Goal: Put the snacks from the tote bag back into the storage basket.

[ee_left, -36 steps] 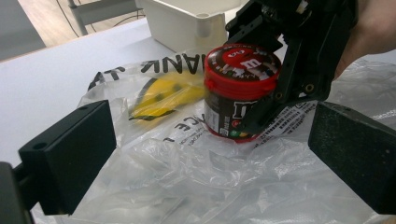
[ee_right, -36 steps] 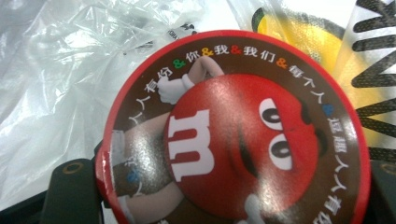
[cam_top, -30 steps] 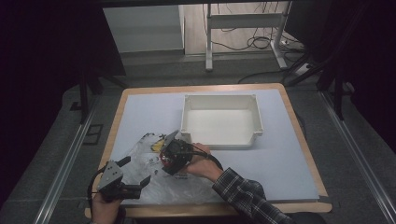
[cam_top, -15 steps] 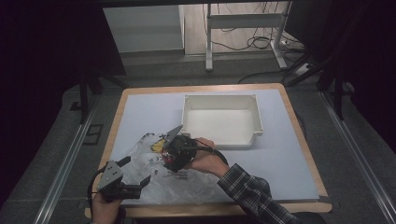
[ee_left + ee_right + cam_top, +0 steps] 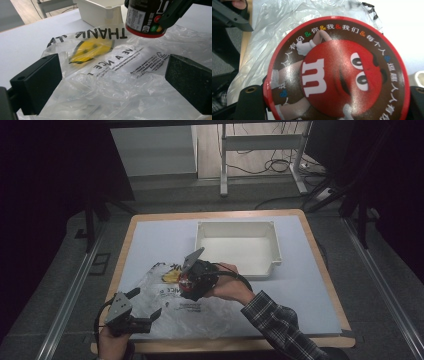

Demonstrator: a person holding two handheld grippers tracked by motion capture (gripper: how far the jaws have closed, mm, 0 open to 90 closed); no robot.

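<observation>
Room: dark surroundings, grey floor with metal rails either side of the bench (image 5: 310,285), a white desk frame and cables beyond its far edge
Bench: pale top with a wooden rim; bare surface along the left side and far-left corner, and a wide bare strip to the right of the person's right forearm
White bin: rectangular plastic bin (image 5: 239,247) on the far-middle part of the bench, open side up, nothing seen inside; its near wall lies just beyond the right hand; its corner also shows at the top of the left gripper view (image 5: 100,11)
Plastic bag: clear crumpled bag (image 5: 170,302) with black lettering and a yellow smiley, spread flat on the near-left part of the bench, its near edge close to the bench's front rim
Right claw: right claw (image 5: 192,280), jaws clamped on a round candy tin (image 5: 191,287), held above the bag's far-right part
Candy tin: red-rimmed brown lid with a red cartoon face and a white "m" (image 5: 337,75), a jaw on either side of it; from the left gripper view its underside (image 5: 145,20) hangs clear of the bag (image 5: 112,82)
Left claw: left claw (image 5: 144,307) at the near-left corner, jaws wide apart, nothing between them, low over the bag's near edge
Open room: the tin is near the bin's front wall, and the left claw is well apart from the right
</observation>
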